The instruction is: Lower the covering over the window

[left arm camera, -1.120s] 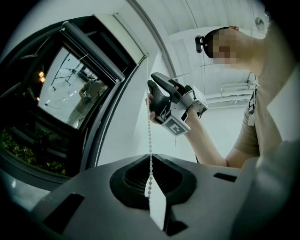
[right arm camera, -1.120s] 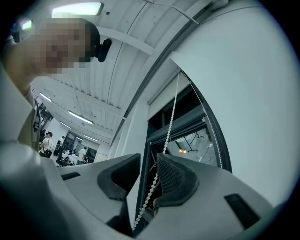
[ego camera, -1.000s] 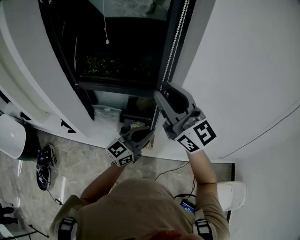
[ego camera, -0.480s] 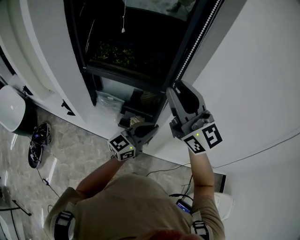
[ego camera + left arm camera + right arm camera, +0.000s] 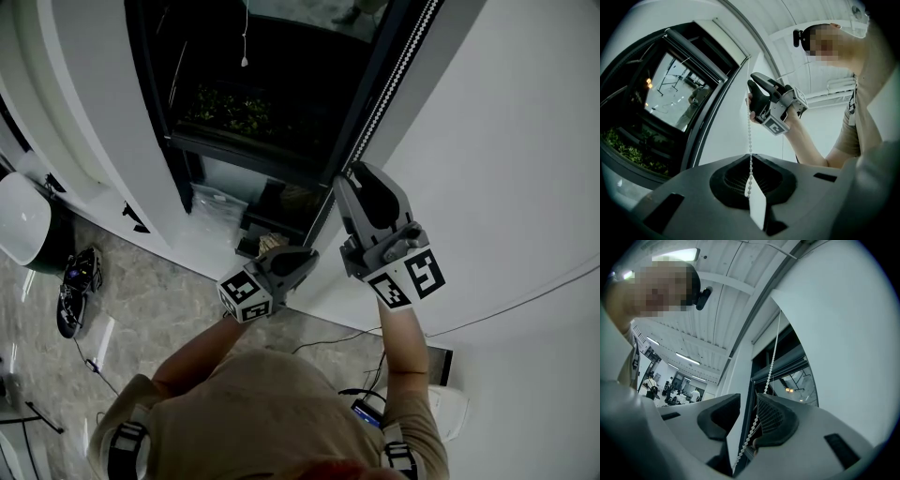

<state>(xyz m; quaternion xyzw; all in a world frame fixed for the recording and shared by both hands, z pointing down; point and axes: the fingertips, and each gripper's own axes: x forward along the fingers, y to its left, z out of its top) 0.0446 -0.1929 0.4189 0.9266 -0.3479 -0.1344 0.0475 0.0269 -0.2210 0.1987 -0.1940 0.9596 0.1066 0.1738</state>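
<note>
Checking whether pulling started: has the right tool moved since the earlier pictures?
No. The right tool stays beside the window frame's lower corner; only the view itself shifted.

right gripper (image 5: 748, 401): jaws apart | bead chain (image 5: 771, 365): runs up between them, close to the jaw at picture right, contact unclear | blind (image 5: 787, 365): rolled up high on dark-framed window (image 5: 802, 385) | white wall (image 5: 843, 333): right | ceiling (image 5: 722, 310) light strips, distant people (image 5: 649, 383): left
</note>
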